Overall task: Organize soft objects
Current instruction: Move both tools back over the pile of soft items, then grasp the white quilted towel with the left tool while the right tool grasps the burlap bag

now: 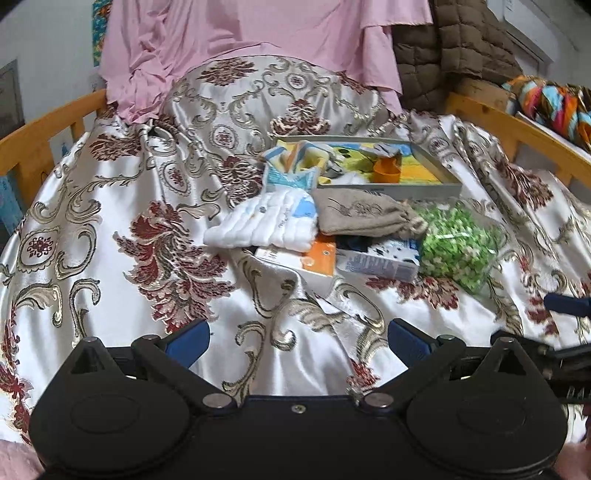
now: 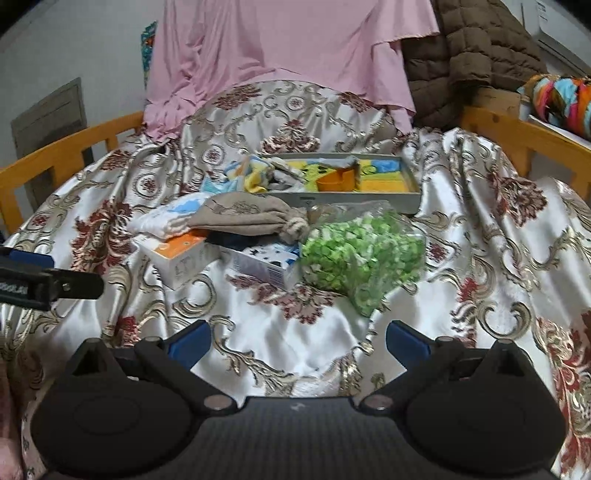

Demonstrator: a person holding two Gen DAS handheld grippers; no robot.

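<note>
Both tongs are held apart and empty above the satin cover (image 1: 110,206) of a bed with a wooden rail (image 1: 40,129). The left tongs (image 1: 297,341) are seen with blue pads spread wide over bare cloth, and the right tongs (image 2: 297,341) likewise, short of the pile.

The soft things lie heaped mid-bed. A white folded cloth (image 1: 264,221) rests on an orange-and-white box (image 1: 306,260). Just beside it, a beige drawstring pouch (image 1: 364,218) is laid across the heap, its tied neck touching a clear bag of green pieces (image 1: 456,249). A blue-and-white carton (image 1: 380,262) is set under the pouch, between the box and the bag. Behind them a grey tray (image 1: 421,190) is found, holding an orange cup (image 1: 386,171) and some crumpled cloths (image 1: 295,158) that spill over its left edge; what kind they are cannot be told, the view being soft.

A pink sheet (image 1: 240,33) and a brown quilted coat (image 1: 454,48) are hung behind the bed.
</note>
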